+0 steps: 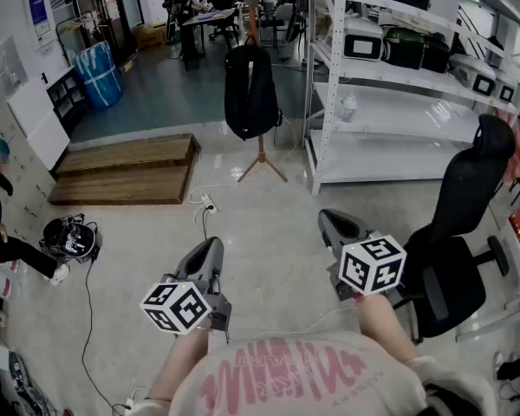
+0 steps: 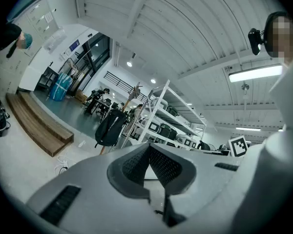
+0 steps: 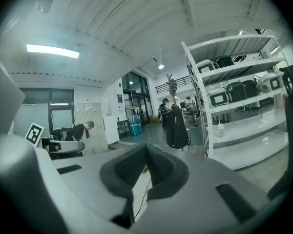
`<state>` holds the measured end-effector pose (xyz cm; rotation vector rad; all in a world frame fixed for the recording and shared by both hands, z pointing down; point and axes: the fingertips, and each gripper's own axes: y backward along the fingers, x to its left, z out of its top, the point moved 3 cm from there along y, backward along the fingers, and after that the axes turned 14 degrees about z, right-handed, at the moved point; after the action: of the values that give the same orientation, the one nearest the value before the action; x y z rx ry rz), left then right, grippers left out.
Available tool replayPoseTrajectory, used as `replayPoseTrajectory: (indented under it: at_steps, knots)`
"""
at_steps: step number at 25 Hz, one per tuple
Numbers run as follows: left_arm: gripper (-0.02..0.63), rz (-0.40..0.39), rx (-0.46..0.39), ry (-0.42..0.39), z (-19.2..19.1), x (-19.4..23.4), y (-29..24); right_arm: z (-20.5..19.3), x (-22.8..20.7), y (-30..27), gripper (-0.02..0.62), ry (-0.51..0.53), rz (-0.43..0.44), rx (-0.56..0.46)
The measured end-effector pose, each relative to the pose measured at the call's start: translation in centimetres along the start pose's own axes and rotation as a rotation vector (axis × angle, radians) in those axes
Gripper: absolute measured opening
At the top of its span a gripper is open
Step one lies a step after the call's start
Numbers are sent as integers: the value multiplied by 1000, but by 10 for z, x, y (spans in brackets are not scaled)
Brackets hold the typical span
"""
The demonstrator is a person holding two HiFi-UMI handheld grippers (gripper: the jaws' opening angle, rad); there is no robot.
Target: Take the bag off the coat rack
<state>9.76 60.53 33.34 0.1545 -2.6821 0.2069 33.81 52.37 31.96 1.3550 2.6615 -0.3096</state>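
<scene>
Hanging from coat rack [image 1: 261,152]: slim black bag [image 1: 250,91]; left gripper [image 1: 211,248], right gripper [image 1: 333,224] closed, empty.

The backpack [image 1: 250,89] is plain black; the coat rack [image 1: 261,165] beneath it is orange-brown wood; the left gripper [image 1: 211,244] and the right gripper [image 1: 331,218] both have light grey shells, and their pads [image 2: 168,167] are dark grey with a fine dotted grain; each marker cube [image 1: 176,306] is white with black square patterns; the office chair [image 1: 451,284] is black; the shelving [image 1: 328,102] is white; the wooden platform [image 1: 126,167] is mid brown; the floor [image 1: 269,224] is pale grey nearby and blue-grey farther off; the person's shirt [image 1: 282,367] is off-white with pink lettering.
</scene>
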Motion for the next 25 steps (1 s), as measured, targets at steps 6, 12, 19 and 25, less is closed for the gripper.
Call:
replayPoseTrajectory:
  at_steps: [6, 12, 19, 25]
  knots:
    - [3, -11, -14, 1, 11, 12, -10, 7, -2, -16, 5, 9, -7, -8]
    - [3, -38, -22, -4, 24, 26, -15, 9, 3, -33, 5, 21, -19, -18]
    - [3, -16, 21, 35, 3, 58, -12, -27, 7, -45, 5, 26, -48, 46]
    - [3, 16, 69, 56, -9, 72, -23, -35, -5, -63, 5, -26, -36, 53]
